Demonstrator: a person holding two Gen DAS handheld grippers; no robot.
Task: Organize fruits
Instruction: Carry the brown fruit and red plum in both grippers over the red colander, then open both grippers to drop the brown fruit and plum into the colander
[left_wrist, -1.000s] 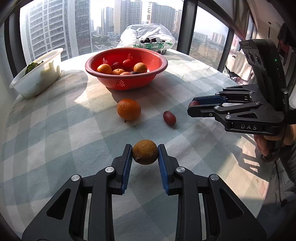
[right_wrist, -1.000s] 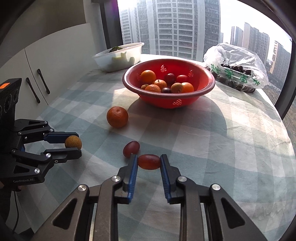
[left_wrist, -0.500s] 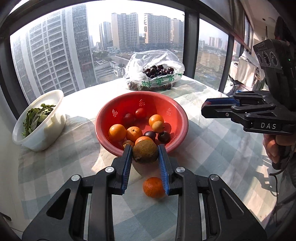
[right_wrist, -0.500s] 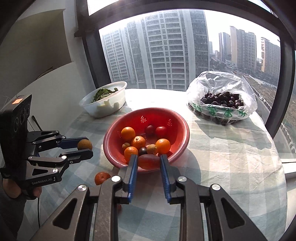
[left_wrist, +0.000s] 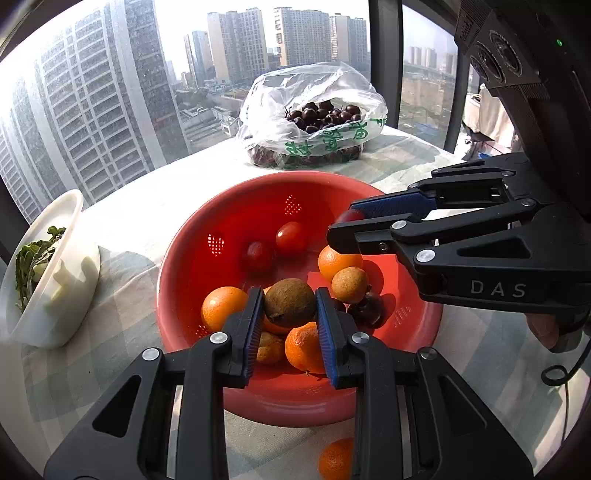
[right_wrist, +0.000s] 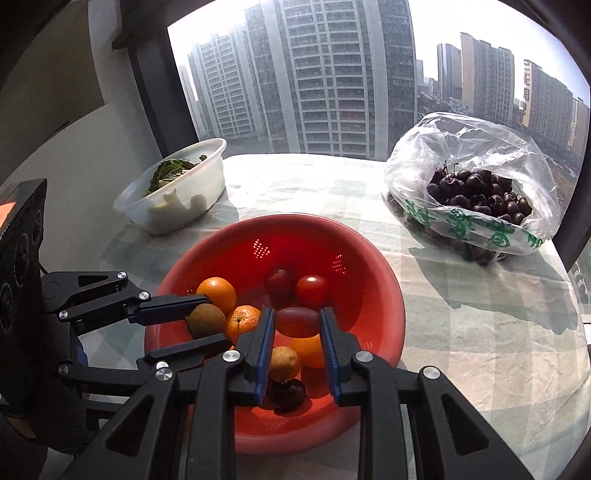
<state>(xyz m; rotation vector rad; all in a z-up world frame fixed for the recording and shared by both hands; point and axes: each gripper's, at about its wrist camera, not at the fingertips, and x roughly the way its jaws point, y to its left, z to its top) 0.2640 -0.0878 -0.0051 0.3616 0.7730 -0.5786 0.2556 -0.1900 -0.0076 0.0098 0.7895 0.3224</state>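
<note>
We see a large window (right_wrist: 332, 74) behind the checked tablecloth (right_wrist: 480, 314), high-rise towers (left_wrist: 92, 129) beyond it, daylight casting shadows across the cloth.

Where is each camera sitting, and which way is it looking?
Left wrist view: sits on the left hand-held gripper, looking forward and down into the red bowl; its own two fingers clamp a brown fruit, and the right hand-held gripper reaches in from the right.
Right wrist view: sits on the right hand-held gripper, also looking down into the red bowl; its fingers clamp a red grape tomato, and the left hand-held gripper enters from the left.
Shared: the bowl of fruit, white tub, cherry bag, checked tablecloth.
</note>
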